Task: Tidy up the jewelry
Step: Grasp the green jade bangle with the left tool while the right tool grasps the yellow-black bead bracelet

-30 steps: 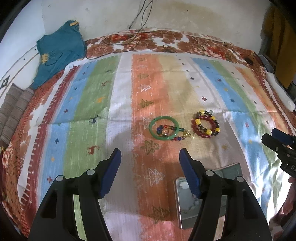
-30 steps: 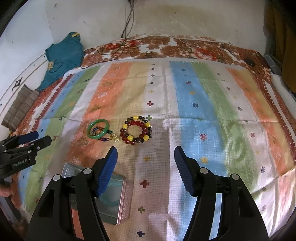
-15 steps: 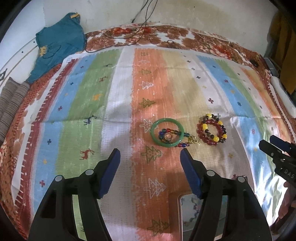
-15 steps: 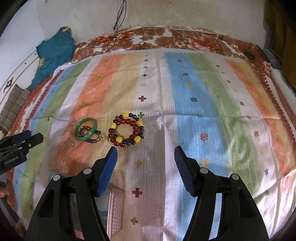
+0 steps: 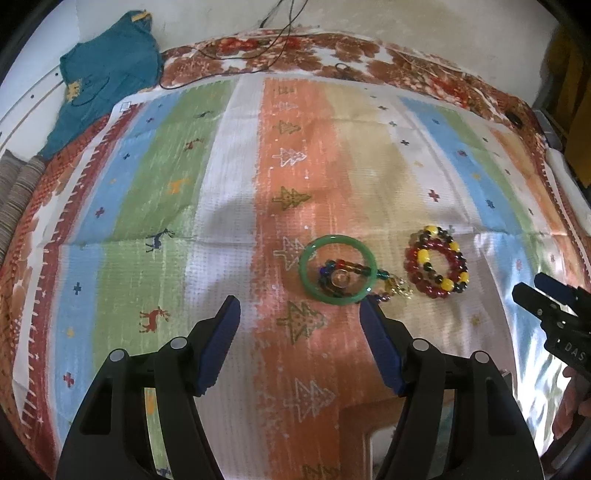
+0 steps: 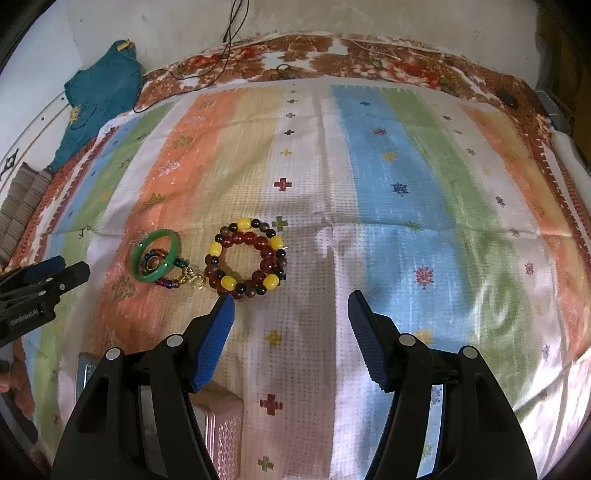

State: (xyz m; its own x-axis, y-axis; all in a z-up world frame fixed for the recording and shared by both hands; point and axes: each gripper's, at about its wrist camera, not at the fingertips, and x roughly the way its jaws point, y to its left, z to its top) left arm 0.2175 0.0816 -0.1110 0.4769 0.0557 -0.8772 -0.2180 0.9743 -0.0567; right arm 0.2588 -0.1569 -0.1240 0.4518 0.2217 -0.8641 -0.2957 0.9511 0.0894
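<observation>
A green bangle (image 5: 337, 269) lies on the striped cloth, over a string of dark coloured beads with a gold charm (image 5: 400, 290). A red, black and yellow bead bracelet (image 5: 436, 263) lies to its right. My left gripper (image 5: 300, 314) is open and empty, just short of the bangle. In the right wrist view the bangle (image 6: 156, 255) and the bead bracelet (image 6: 245, 258) lie ahead to the left. My right gripper (image 6: 291, 309) is open and empty, right of the bracelet. A pink metal box (image 6: 225, 435) sits partly hidden under its left finger.
The striped cloth (image 5: 229, 177) covers a bed with a floral brown sheet (image 5: 332, 55). A teal garment (image 5: 107, 81) lies at the far left. Black cables (image 5: 273, 33) run down the back wall. The other gripper shows at the edge of each view.
Both grippers have moved forward towards the jewelry. The box has slid out of the bottom of the left view and nearly out of the right view. Both jaws stay open.
</observation>
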